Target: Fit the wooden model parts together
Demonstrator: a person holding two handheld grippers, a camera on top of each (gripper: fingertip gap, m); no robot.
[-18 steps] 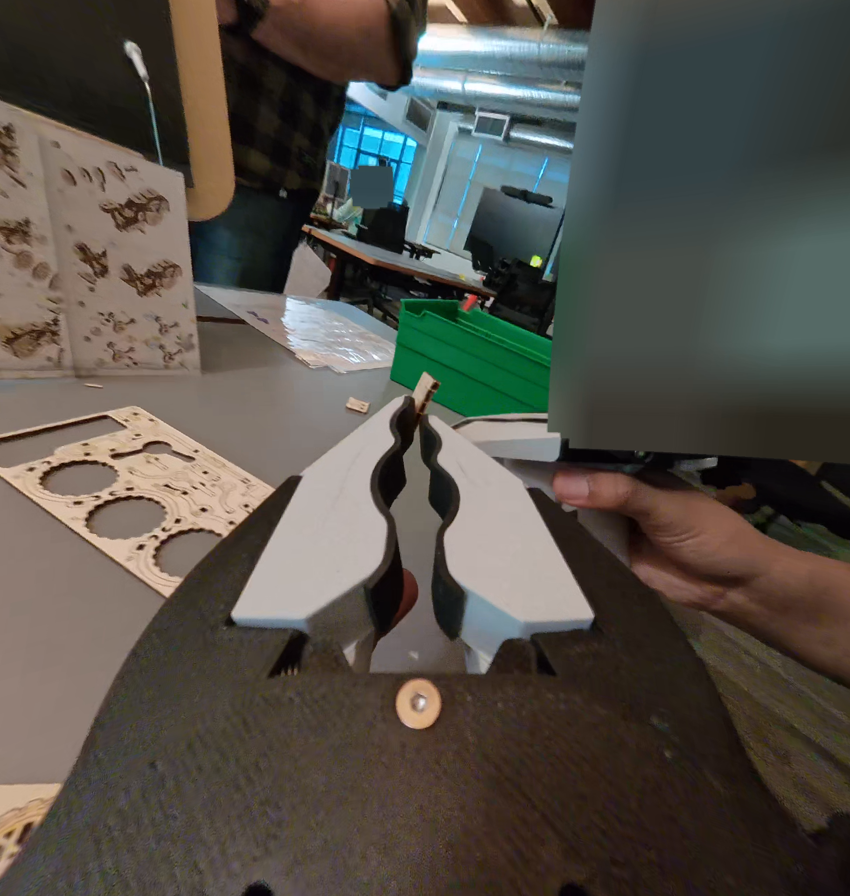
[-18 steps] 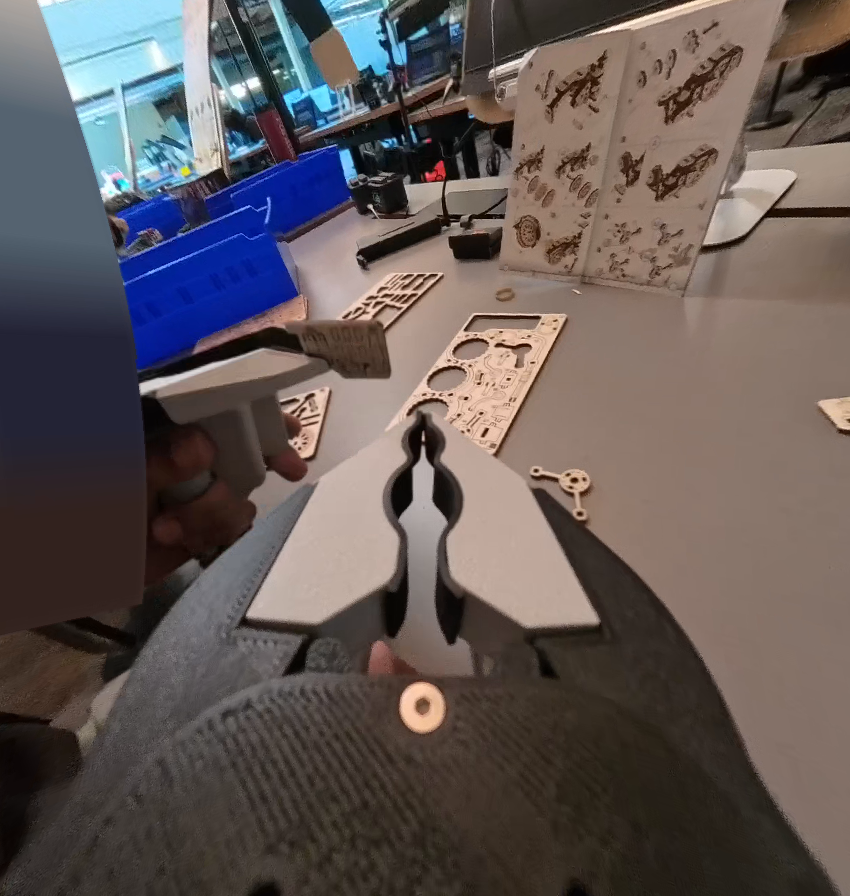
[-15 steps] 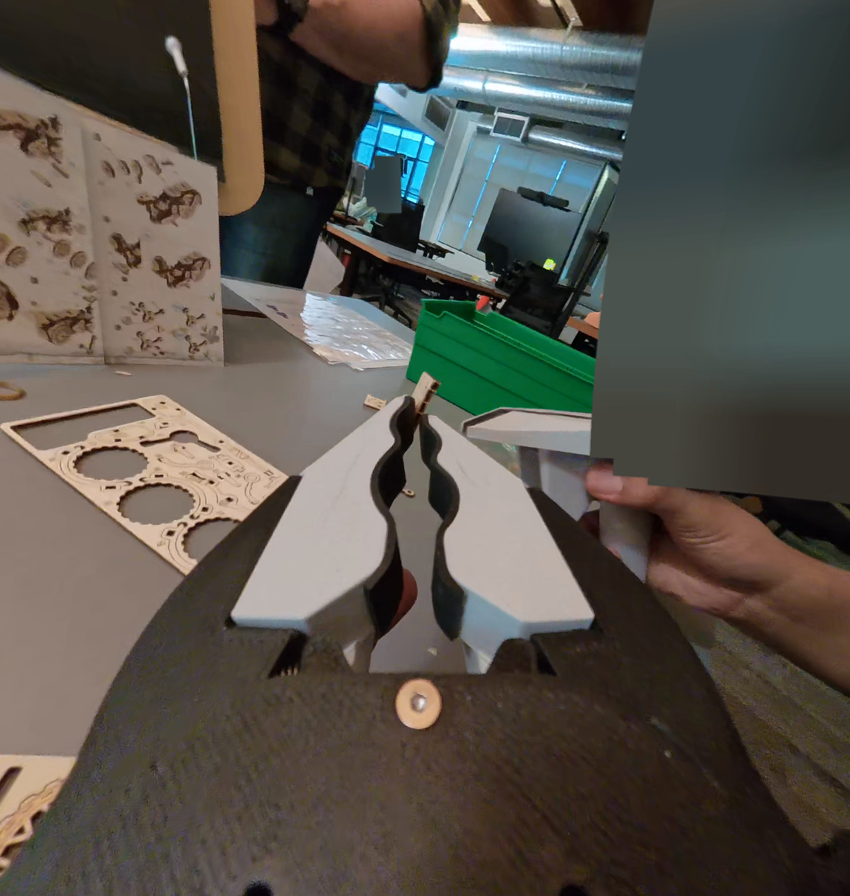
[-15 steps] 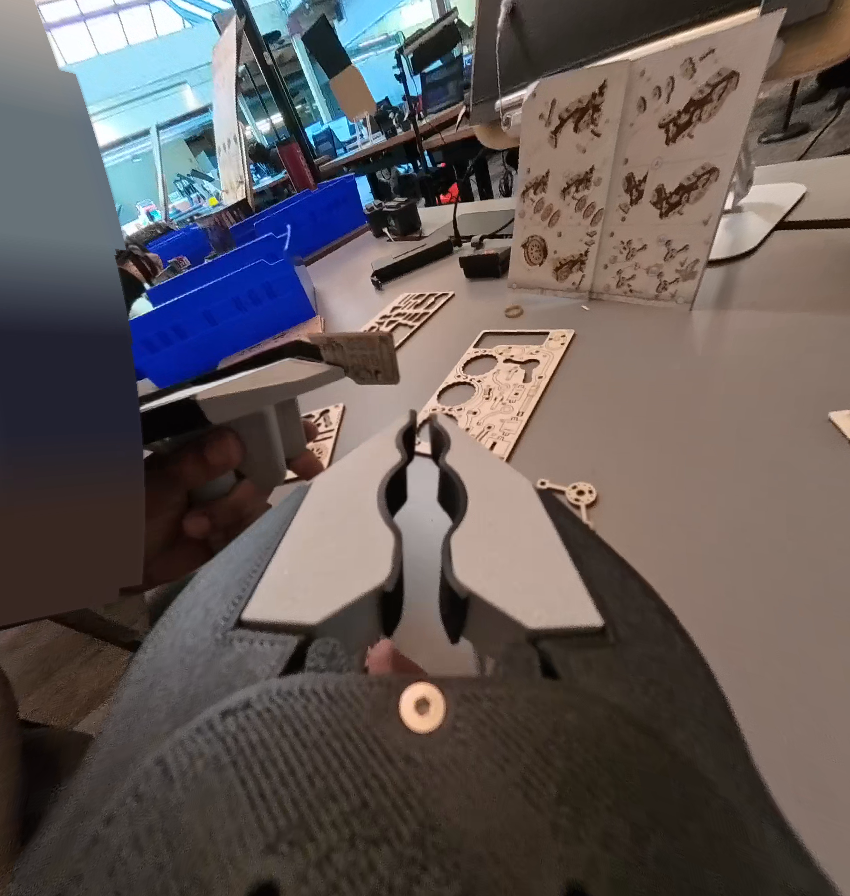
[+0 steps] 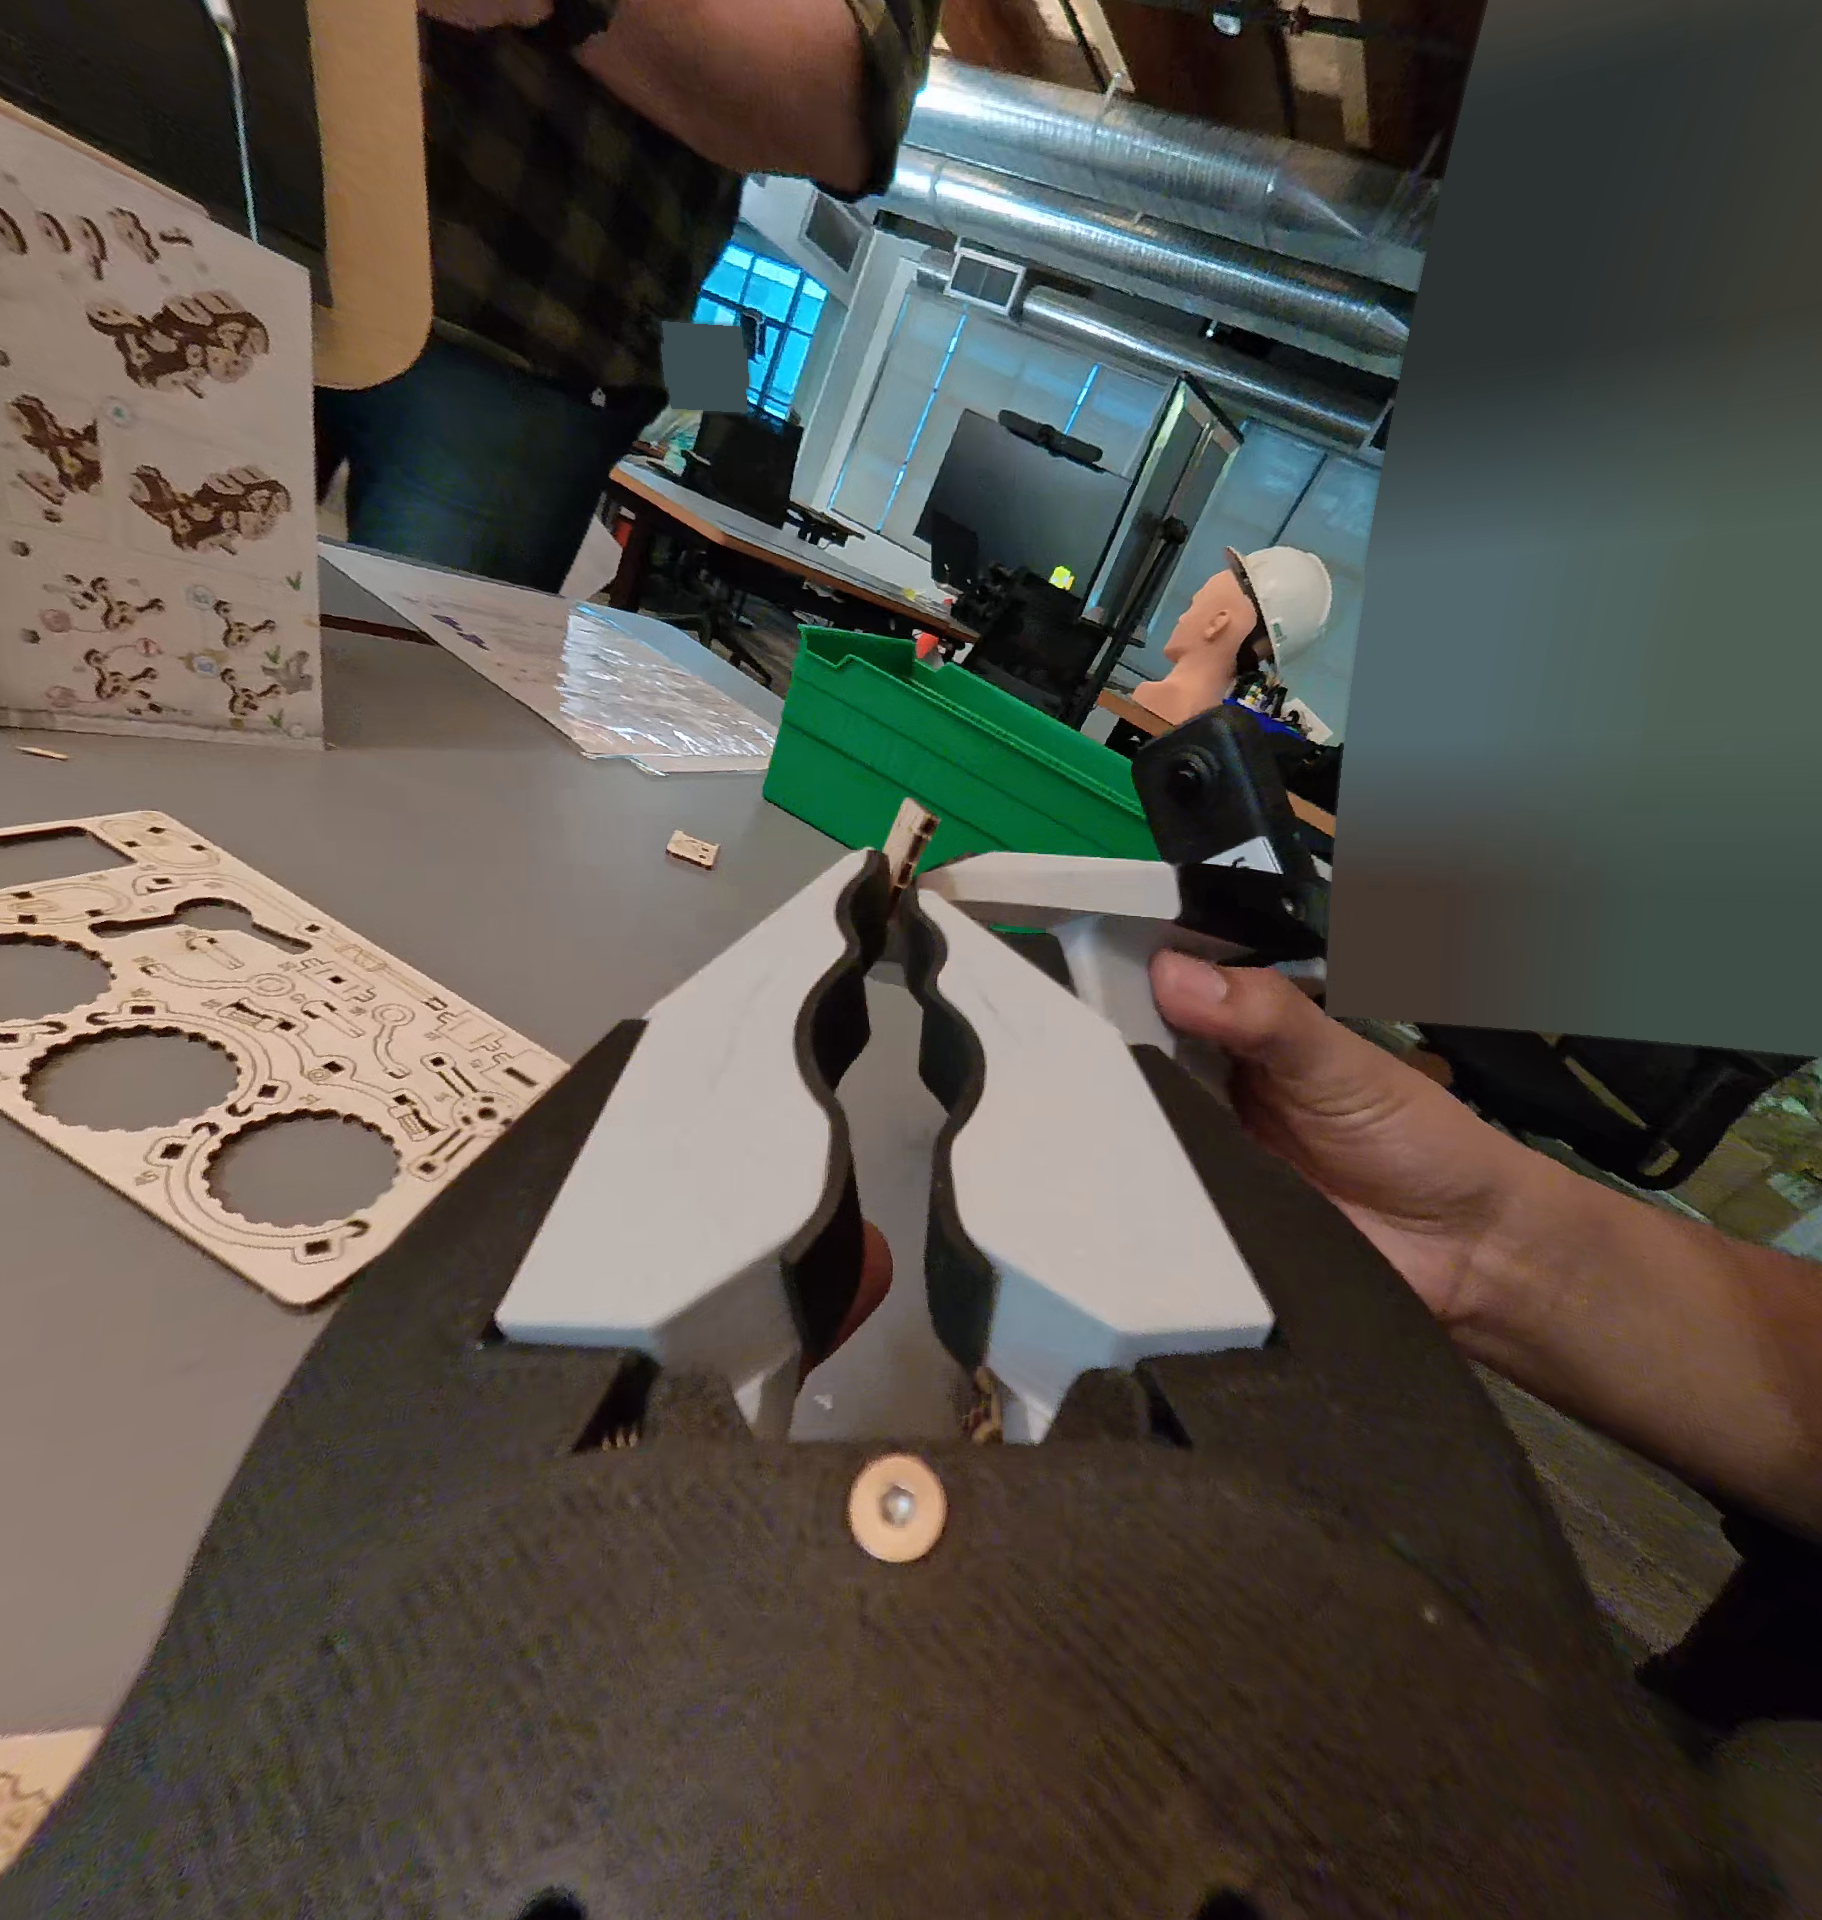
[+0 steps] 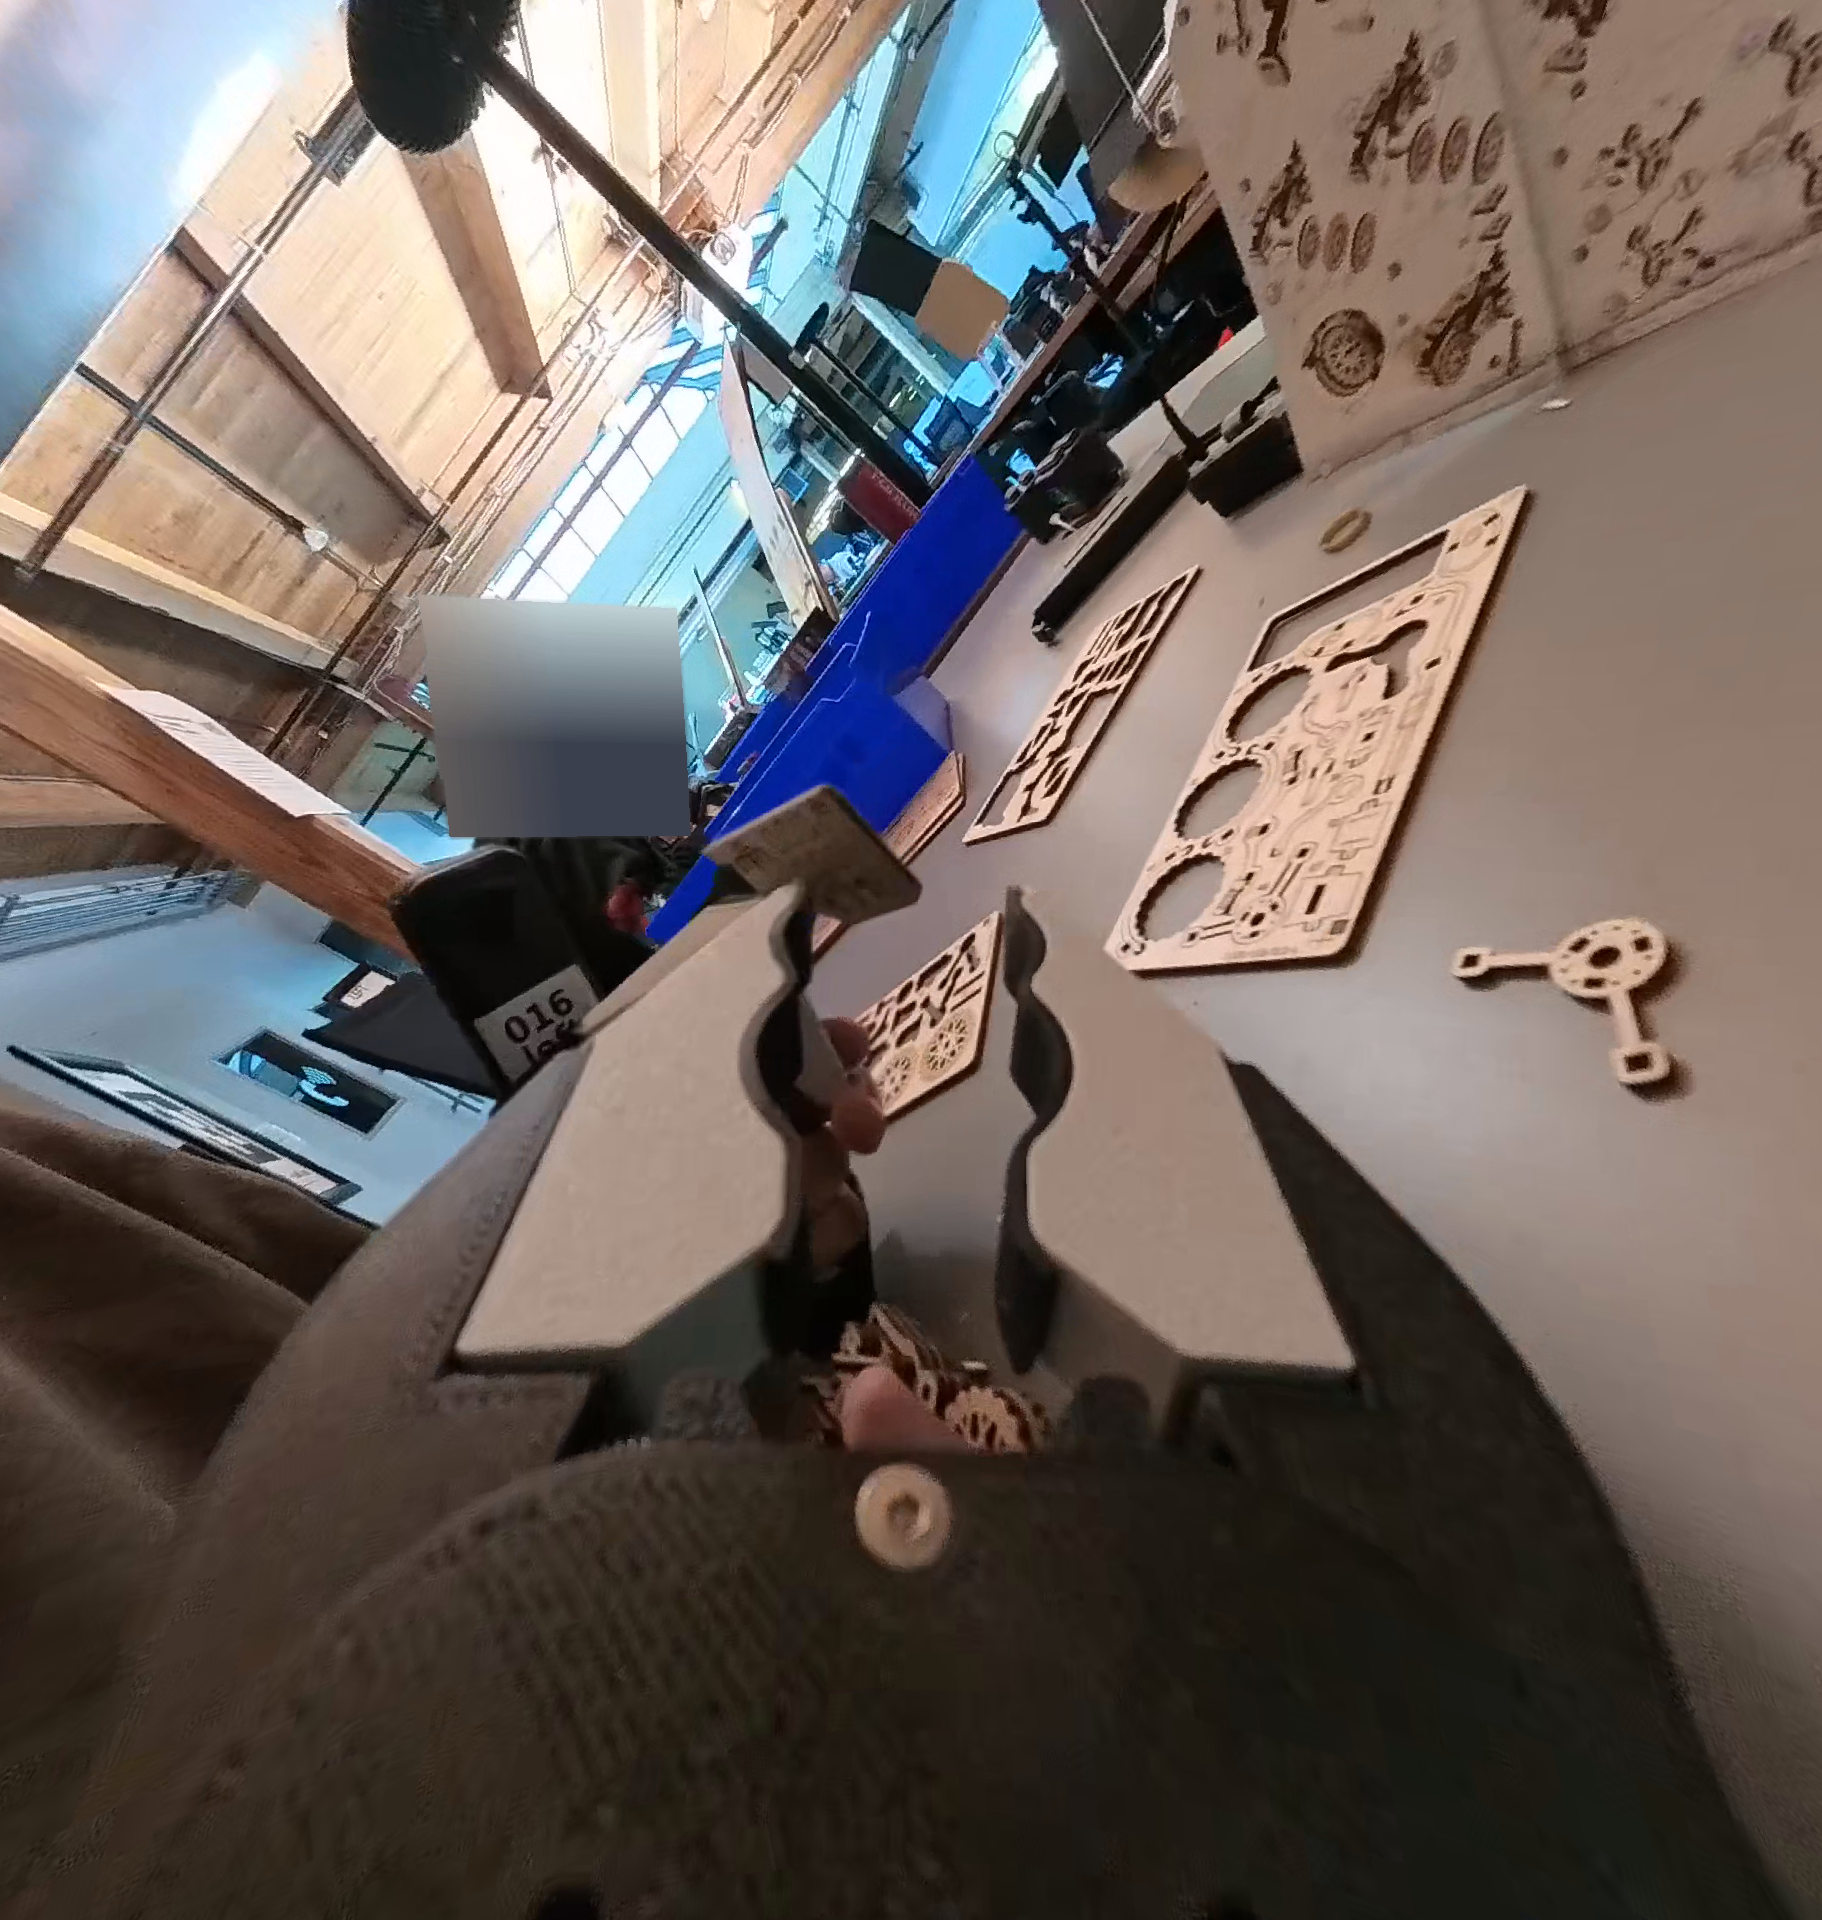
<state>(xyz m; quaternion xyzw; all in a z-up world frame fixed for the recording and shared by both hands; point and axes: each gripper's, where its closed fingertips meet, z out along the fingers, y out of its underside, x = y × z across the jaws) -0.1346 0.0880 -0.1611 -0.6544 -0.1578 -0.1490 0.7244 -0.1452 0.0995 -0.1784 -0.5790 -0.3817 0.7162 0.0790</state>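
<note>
My left gripper [image 5: 894,883] is shut on a small flat wooden part [image 5: 909,844], which sticks up edge-on from its tips. In the right wrist view the same part [image 6: 824,854] shows as a pale engraved rectangle, just above and touching or nearly touching my right gripper's left fingertip. My right gripper [image 6: 902,914] is open and empty, rolled to one side, with its jaws a part's width apart. In the left wrist view one of its white fingers [image 5: 1052,883] points at my left tips, with a hand [image 5: 1322,1101] on its handle.
On the grey table lie a wooden sheet with round holes [image 5: 190,1049] [image 6: 1312,748], two more cut sheets [image 6: 1083,707] [image 6: 933,1018], a loose ring-and-arms part [image 6: 1593,977] and a small chip [image 5: 693,849]. An instruction booklet [image 5: 128,468] stands behind. Green bin [image 5: 938,738], blue bins [image 6: 865,675], a standing person [image 5: 533,312].
My right gripper has opened, rolled over and come close to the wooden part at my left gripper's tips. My left gripper stayed shut on the part and swung slightly left.
</note>
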